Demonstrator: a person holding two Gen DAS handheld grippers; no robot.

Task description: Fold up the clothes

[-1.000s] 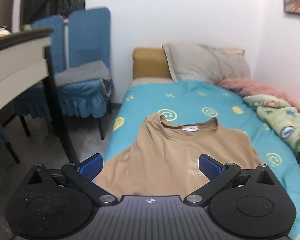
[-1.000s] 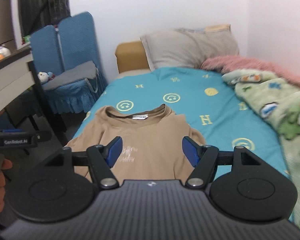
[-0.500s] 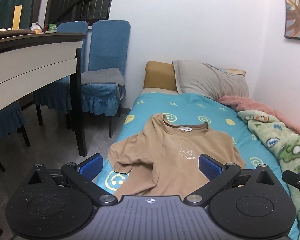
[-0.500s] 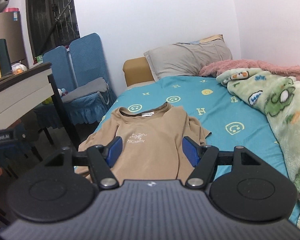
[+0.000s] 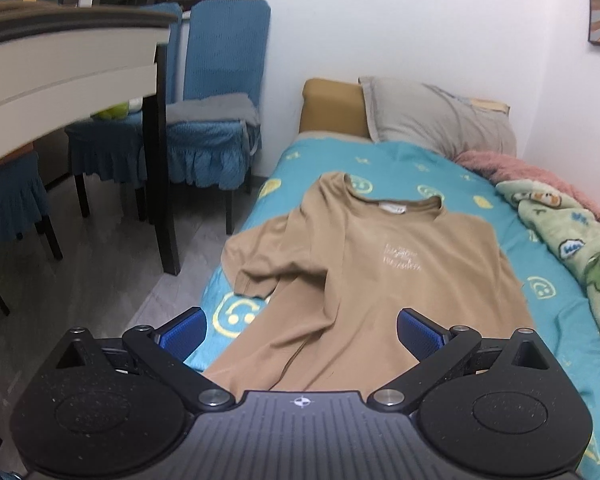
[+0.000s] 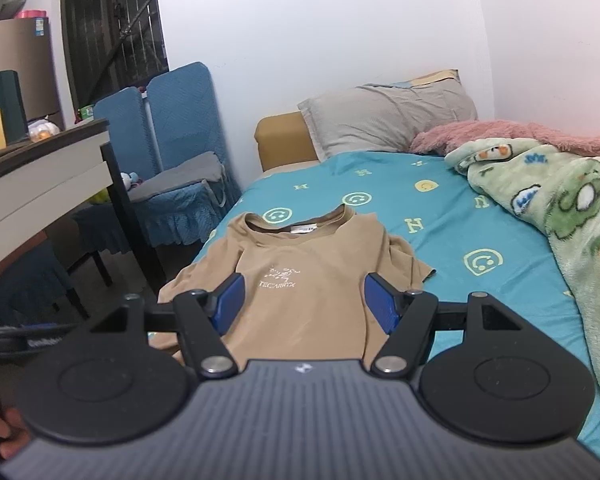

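Left wrist: fingers (image 5: 300, 330) spread, empty | right fingers (image 6: 304, 300) spread too | tee (image 5: 352, 280) flat on bed (image 5: 460, 192)

Your tan cloth T-shirt (image 6: 300, 300) looks soft and matt; the tongs (image 6: 302, 304) seem matt black plastic with blue, perhaps rubbery, pads (image 6: 230, 300).

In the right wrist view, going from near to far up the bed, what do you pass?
Right tool → tan T-shirt → bare teal sheet with smiley faces → grey pillow against the wall.
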